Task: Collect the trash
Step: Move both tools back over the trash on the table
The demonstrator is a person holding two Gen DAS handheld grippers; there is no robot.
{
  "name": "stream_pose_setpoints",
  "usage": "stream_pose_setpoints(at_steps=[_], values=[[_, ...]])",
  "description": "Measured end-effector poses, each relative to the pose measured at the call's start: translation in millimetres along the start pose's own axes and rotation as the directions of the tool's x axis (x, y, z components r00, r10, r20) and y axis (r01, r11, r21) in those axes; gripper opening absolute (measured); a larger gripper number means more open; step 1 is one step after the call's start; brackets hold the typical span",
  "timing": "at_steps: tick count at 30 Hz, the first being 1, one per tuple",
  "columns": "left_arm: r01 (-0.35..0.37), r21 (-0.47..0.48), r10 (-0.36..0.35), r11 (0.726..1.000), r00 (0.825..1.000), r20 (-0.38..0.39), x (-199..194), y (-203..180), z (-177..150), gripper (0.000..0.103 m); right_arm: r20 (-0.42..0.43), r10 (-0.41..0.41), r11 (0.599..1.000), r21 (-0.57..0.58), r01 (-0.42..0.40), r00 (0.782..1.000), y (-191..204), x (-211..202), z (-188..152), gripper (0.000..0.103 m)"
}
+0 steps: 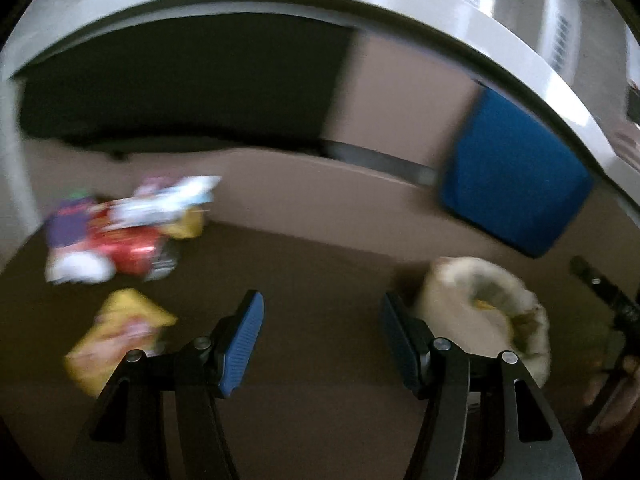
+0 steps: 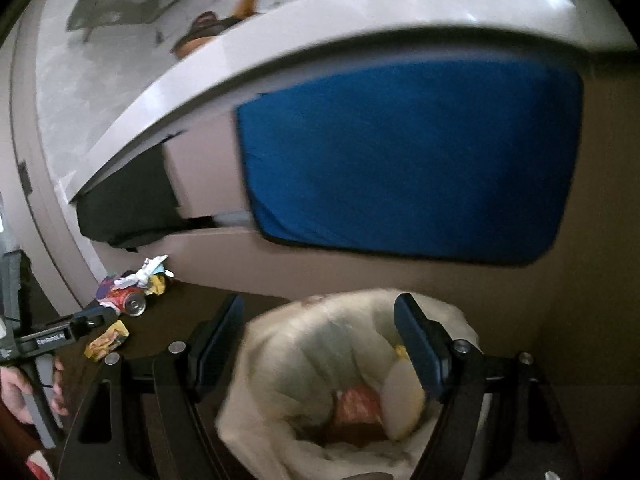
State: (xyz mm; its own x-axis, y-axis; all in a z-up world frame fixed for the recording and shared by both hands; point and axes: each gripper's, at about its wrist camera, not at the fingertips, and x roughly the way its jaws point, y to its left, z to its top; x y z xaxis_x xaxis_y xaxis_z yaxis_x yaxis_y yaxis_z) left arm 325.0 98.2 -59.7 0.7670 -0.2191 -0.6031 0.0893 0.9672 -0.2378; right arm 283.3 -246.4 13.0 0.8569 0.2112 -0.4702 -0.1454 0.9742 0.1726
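A pile of trash [image 1: 120, 236] lies on the dark floor by the wall: a red can [image 2: 130, 300], crumpled wrappers and paper. A yellow wrapper [image 1: 116, 336] lies apart, nearer, left of my open, empty left gripper [image 1: 320, 312]. A bin lined with a pale bag [image 1: 484, 316] stands to its right. In the right wrist view my right gripper [image 2: 318, 316] is open and empty above the bin [image 2: 320, 360], which holds wrappers. The left gripper [image 2: 96, 318] shows at the left, near the yellow wrapper [image 2: 108, 340].
A white table edge [image 1: 360, 4] arcs overhead. A blue chair back [image 2: 400, 160] stands under it behind the bin. A beige wall and skirting run behind the trash. The views are motion-blurred.
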Motion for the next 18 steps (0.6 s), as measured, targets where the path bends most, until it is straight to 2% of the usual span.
stream_pose_setpoints(at_steps=[2, 5, 9, 15, 18], values=[[-0.054, -0.050, 0.055, 0.997, 0.998, 0.012, -15.1, 35.9, -2.6, 0.061, 0.011, -0.015, 0.999, -0.040, 0.015, 1.000, 25.7, 3.3, 2.7, 0.075], [-0.117, -0.148, 0.122, 0.982, 0.992, 0.028, -38.4, 91.8, -11.3, 0.061, 0.022, 0.006, 0.996, -0.085, -0.004, 1.000, 62.4, 9.3, 3.9, 0.075], [-0.154, -0.239, 0.167, 0.959, 0.985, 0.038, -58.8, 146.2, -29.0, 0.061, 0.007, 0.028, 0.990, -0.137, -0.027, 1.000, 109.4, 23.8, 1.7, 0.075], [-0.118, -0.325, 0.137, 0.938, 0.990, 0.034, -61.1, 195.4, -44.1, 0.061, -0.135, 0.098, 0.977, -0.178, -0.121, 0.986, 170.5, 66.3, -13.0, 0.074], [-0.074, -0.370, 0.087, 0.926, 0.996, 0.020, -52.6, 212.7, -45.2, 0.061, -0.203, 0.137, 0.969, -0.177, -0.174, 0.970, 191.2, 88.3, -27.0, 0.065]])
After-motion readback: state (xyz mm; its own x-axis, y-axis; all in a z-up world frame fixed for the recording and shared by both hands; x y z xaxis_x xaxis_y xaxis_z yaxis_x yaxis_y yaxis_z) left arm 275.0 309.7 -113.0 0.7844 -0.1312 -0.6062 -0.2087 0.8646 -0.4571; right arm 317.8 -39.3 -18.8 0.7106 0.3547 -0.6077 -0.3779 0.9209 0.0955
